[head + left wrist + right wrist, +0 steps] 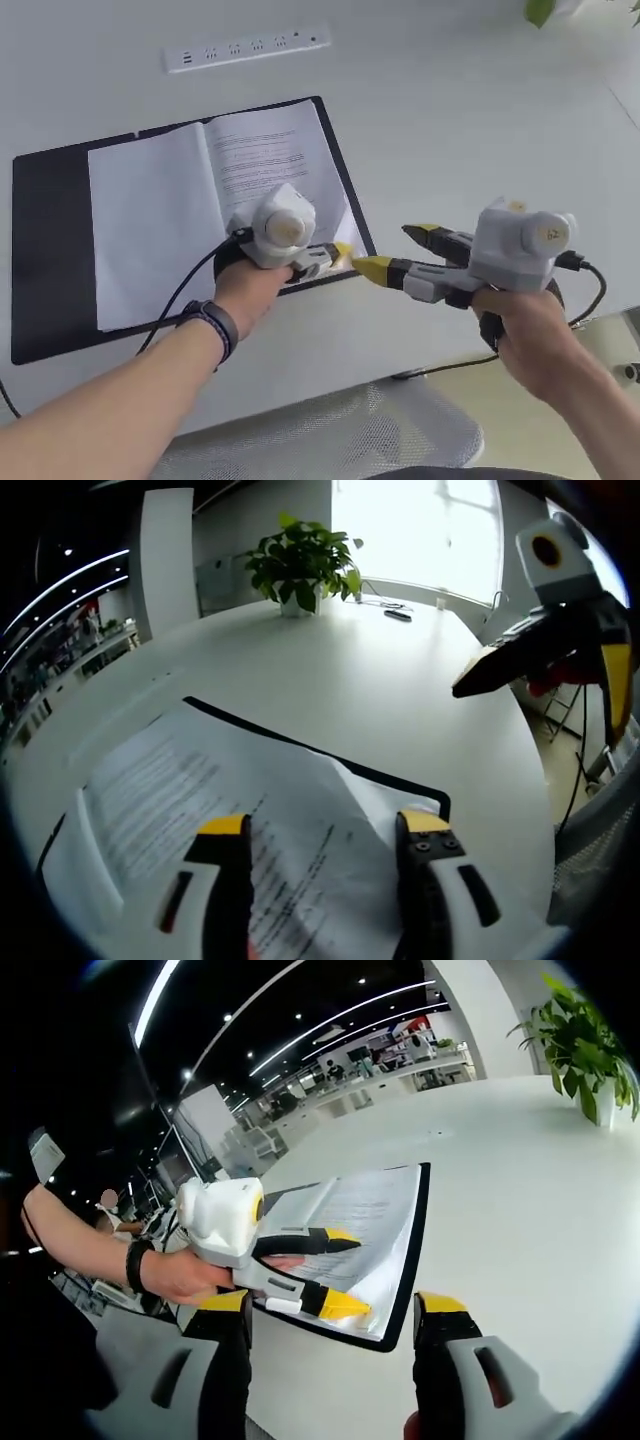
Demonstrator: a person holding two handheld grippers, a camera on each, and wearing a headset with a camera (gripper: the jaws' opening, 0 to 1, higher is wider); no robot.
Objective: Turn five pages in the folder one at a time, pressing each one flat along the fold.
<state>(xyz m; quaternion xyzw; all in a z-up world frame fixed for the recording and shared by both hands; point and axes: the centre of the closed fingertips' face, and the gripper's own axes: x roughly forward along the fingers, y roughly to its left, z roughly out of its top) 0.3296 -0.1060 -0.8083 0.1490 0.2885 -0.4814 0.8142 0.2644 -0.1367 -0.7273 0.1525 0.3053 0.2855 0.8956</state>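
Here, left gripper (323, 825) spread astride a page corner (370, 795) of the folder (50, 200) (right gripper (393, 250) spread too, nearby)

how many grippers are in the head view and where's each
2. The left gripper is over the folder's lower right corner, jaws open above the page. The right gripper is off the folder to its right, over the table, jaws open.

There is one folder (40, 250), one power strip (245, 47) and one potted plant (303, 565) on one surface (450, 130). Two sets of tongs are in view, the left tongs (323, 825) and the right tongs (332, 1302), plus one wristband (212, 322) and one chair (330, 430).
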